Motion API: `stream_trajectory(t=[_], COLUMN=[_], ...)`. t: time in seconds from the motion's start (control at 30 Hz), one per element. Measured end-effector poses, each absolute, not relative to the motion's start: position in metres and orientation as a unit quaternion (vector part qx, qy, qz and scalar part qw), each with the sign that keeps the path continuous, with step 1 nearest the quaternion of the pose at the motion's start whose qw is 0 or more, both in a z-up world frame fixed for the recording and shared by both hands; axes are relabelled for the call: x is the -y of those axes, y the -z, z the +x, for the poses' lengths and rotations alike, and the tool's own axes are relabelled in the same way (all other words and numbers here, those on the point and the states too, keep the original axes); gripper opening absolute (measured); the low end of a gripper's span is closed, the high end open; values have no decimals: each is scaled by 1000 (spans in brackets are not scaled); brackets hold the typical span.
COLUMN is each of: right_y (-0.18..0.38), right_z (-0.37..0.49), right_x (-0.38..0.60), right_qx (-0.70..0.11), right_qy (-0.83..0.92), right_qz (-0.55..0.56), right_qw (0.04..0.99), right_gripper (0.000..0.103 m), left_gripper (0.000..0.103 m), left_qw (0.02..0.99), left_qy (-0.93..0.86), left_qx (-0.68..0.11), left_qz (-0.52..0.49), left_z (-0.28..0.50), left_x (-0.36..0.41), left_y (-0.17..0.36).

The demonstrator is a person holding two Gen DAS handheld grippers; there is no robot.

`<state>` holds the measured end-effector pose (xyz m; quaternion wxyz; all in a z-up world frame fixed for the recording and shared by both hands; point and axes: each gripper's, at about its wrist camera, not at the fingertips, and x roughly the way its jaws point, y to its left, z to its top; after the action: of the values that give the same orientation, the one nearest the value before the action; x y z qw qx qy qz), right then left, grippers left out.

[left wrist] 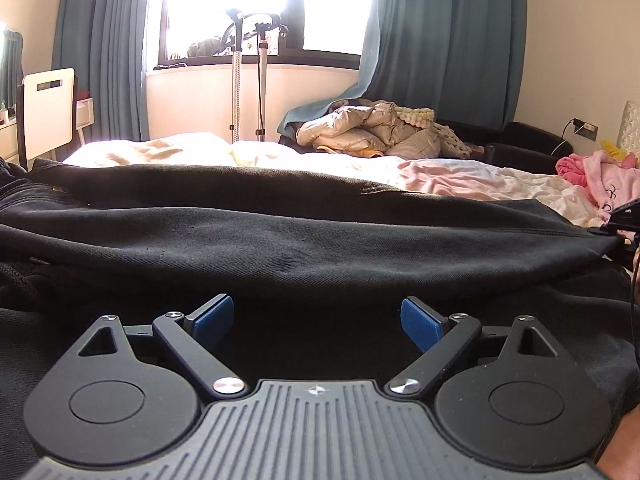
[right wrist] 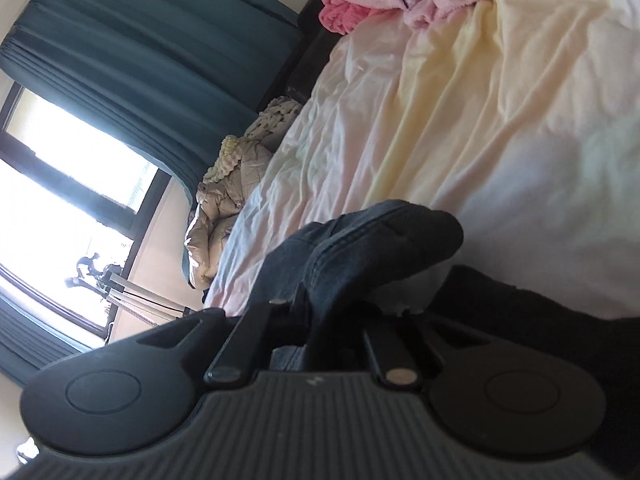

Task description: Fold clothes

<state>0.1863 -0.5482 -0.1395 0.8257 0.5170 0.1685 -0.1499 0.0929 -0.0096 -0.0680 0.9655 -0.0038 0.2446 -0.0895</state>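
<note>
A black garment (left wrist: 280, 240) lies spread wide across the bed, its cloth filling the middle of the left wrist view. My left gripper (left wrist: 318, 318) hovers just over its near part, jaws wide apart, blue pads (left wrist: 216, 316) bare with nothing between them. In the right wrist view, my right gripper (right wrist: 336, 308) is shut on a bunched end of the same dark garment (right wrist: 360, 248), which folds up over the fingers and hides the pads. That gripper also shows at the far right edge of the left wrist view, right gripper (left wrist: 624, 216), at the garment's end.
The bed sheet (left wrist: 460, 180) is pale pink and yellow, rumpled. A beige quilted jacket (left wrist: 372, 128) lies heaped at the far side, a pink fleece robe (left wrist: 608, 172) at the right. A white chair (left wrist: 48, 108) stands left; two thin stands (left wrist: 236, 92) rise by the window.
</note>
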Motion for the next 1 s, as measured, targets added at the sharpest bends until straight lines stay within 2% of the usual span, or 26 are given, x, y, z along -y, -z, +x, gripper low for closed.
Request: stream_trajectory(t=[0.07,0.17,0.2,0.23,0.27,0.57,0.7,0.77,0.83,1.0], right_y=[148,145,136,127,119,76,69,69,77,106], right_z=[182,176,171,165,156,60,30,22,17,2], right_x=[546,541,537,532,525,462,440,431,433,452], right_qx=[-189,-202,-201,-199,-195,-207,-207,-217,-228,-246], right_qy=[150,143,144,145,143,147,202,249,272,300], right_qz=[510,487,469,451,438,381,326,282,288,368], right_qw=[825,837,848,858,866,889,900,901,889,845], right_gripper=[7,17,28,46,51,56,69,70,75,77], left_gripper=[92,92,92,92,92,92,92,92,92,92], left_qw=[965,965,965,965,965,962,965,966,966,966], left_qy=[91,95,95,95,95,77,63,58,57,51], left_qx=[-245,-245,-245,-244,-244,-248,-241,-237,-234,-227], left_qz=[-7,-12,-14,-18,-24,-83,-80,-85,-94,-116], left_z=[92,90,89,88,87,66,47,38,26,6], left_x=[8,6,4,3,0,-30,-43,-49,-56,-73], left_y=[66,62,61,59,57,33,17,11,5,-5])
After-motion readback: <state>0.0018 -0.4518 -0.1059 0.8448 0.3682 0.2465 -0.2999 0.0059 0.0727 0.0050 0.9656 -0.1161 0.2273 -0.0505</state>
